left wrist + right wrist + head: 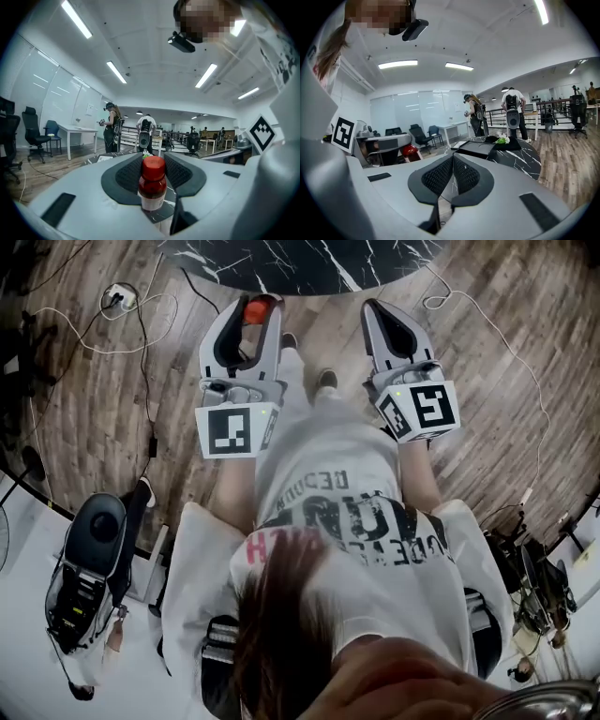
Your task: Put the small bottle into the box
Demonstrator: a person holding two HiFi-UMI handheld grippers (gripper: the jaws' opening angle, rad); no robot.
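- where was the small bottle (152, 183)?
- clamped in my left gripper (152, 158), low centre. right gripper (453, 161) jaws sat together, empty. i judged it best carried upright to the dark box (477, 149), mid-frame.

Ceiling strip lights (116, 71) lit the room brightly and evenly; fisheye warping and dark vignetting ringed every view's edges.

The round bench (527, 163) has a black top veined in white. On it lie a low black box (476, 149) and, just past that, a dark cloth (511, 144) with a small green thing (502, 139) on top. The bench stands on a wood-plank floor (94, 418), where a white cable (94, 352) loops by a power strip (119, 298).
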